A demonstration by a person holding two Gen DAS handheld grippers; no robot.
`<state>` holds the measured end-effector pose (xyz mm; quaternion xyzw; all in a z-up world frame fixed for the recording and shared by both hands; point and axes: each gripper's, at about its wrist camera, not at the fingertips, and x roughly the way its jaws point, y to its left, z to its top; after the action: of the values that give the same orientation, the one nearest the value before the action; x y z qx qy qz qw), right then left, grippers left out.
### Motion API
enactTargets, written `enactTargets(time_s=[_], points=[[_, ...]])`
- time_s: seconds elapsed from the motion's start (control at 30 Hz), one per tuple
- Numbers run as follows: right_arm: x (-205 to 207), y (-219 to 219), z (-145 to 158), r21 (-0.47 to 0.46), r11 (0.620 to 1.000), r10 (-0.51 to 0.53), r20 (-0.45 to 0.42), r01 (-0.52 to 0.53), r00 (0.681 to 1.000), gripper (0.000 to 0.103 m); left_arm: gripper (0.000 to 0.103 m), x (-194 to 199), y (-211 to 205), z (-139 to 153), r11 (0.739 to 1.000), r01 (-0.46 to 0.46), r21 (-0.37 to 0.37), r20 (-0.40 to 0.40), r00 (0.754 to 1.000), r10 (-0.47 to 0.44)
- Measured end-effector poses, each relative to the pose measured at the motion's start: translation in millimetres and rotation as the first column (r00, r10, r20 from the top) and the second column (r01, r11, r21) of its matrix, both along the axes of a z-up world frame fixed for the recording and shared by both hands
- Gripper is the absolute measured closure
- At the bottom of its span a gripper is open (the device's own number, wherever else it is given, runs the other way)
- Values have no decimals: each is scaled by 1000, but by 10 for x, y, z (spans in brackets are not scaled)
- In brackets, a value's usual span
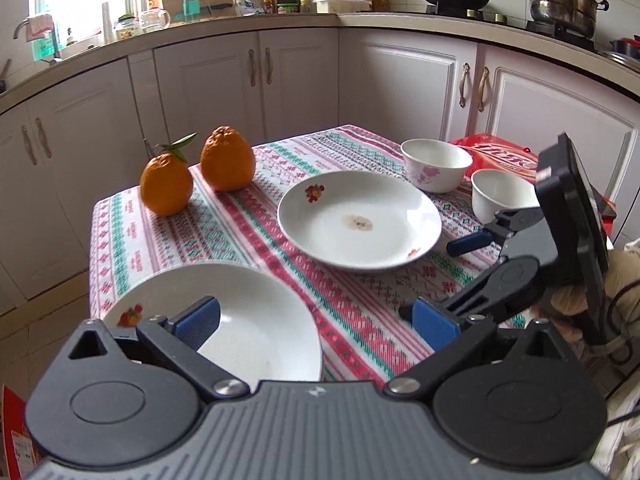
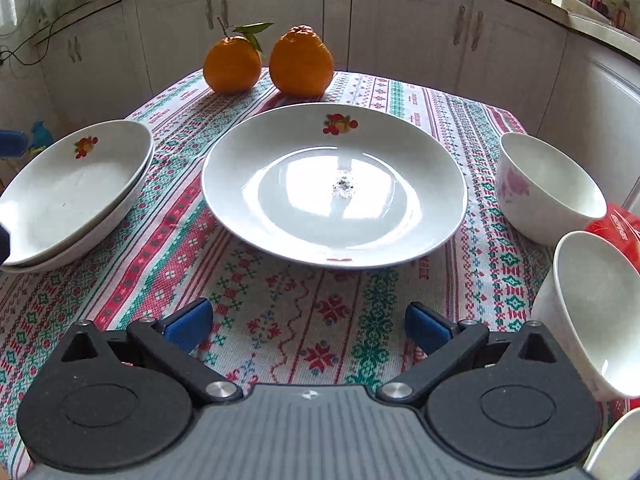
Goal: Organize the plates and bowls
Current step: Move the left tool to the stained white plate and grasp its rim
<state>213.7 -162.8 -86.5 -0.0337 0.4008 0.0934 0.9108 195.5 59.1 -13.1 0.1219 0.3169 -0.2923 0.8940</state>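
Note:
A large white plate [image 1: 360, 220] [image 2: 334, 184] with a fruit print lies mid-table on the patterned cloth [image 2: 280, 320]. Two deeper white plates [image 1: 256, 320] [image 2: 76, 188] sit stacked at the table's left edge. My left gripper [image 1: 316, 324] is open above that stack, its left pad over the top plate's hollow. My right gripper [image 2: 308, 326] [image 1: 440, 276] is open, low over the cloth just short of the large plate's near rim. A flowered white bowl [image 1: 436, 164] [image 2: 548, 188] and a plain white bowl [image 1: 502, 194] [image 2: 592, 312] stand at the right.
Two oranges [image 1: 166, 184] [image 1: 228, 160] [image 2: 232, 65] [image 2: 301, 62] stand at the table's far side. A red package [image 1: 500, 152] [image 2: 616, 228] lies beyond the bowls. Another white rim [image 2: 616, 448] shows at the bottom right of the right wrist view. White cabinets [image 1: 300, 72] surround the table.

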Motion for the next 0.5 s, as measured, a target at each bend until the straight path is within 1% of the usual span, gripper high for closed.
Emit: enactTargets(time_s=[0.07, 0.2, 0.37, 0.5], points=[[39, -10, 0, 1, 1000, 8, 1, -8, 1000, 0, 1, 138, -82, 25, 999, 33, 1, -11, 999, -33], [134, -22, -1, 0, 1000, -10, 3, 10, 1000, 0, 1, 435, -258, 29, 996, 84, 3, -51, 995, -84], [206, -35, 4, -2, 1000, -17, 0, 17, 1000, 0, 1, 808, -497, -4, 992, 127, 27, -72, 990, -125], [242, -55, 7, -4, 1000, -10, 0, 10, 1000, 0, 1, 1128, -701, -23, 985, 161, 63, -80, 984, -156]])
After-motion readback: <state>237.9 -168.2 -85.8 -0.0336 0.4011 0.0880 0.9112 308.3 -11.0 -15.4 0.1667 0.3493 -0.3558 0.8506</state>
